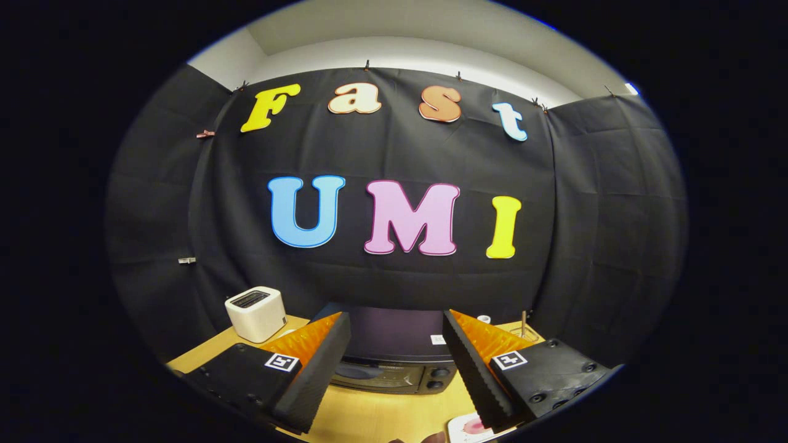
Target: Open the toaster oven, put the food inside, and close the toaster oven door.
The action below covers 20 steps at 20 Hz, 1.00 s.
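The jaws are held spread wide, with nothing pinched between them, above the counter [369, 415]. Just beyond them the toaster oven [394, 357] is seen, door closed, at the counter's back edge. A white toaster [255, 314] is placed near the back left corner.

A dark, near-black toaster oven [394, 357] is seen on a light wood-coloured table [369, 415], with a cream-white toaster [255, 314] off beside it. A white plate [471, 429] with something pink on it is spotted too.
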Tool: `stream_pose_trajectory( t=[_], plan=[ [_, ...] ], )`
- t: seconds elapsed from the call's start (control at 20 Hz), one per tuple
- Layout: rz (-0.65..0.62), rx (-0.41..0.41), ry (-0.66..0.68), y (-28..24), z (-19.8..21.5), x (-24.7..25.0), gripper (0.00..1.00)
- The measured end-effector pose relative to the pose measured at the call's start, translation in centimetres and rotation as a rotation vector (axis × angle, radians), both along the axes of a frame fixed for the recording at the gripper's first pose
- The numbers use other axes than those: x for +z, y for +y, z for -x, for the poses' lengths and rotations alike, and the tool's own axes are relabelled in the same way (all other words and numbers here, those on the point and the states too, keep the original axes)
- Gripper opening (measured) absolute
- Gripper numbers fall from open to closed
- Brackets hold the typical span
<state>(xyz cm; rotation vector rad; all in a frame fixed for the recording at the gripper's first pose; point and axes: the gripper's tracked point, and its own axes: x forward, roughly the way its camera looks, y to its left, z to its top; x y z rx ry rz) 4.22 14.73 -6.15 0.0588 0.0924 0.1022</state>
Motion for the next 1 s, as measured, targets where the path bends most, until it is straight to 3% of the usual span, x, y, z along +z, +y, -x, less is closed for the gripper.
stream_pose_trajectory(
  t=[0.35, 0.7, 1.0],
  plan=[
    [-0.017, 0.045, 0.152, 6.2, -4.2, -8.3, 0.98],
    [0.032, 0.009, 0.323, 7.1, -7.8, -17.2, 0.98],
    [0.008, -0.014, 0.359, 7.4, -9.3, -19.2, 0.99]
  ],
)
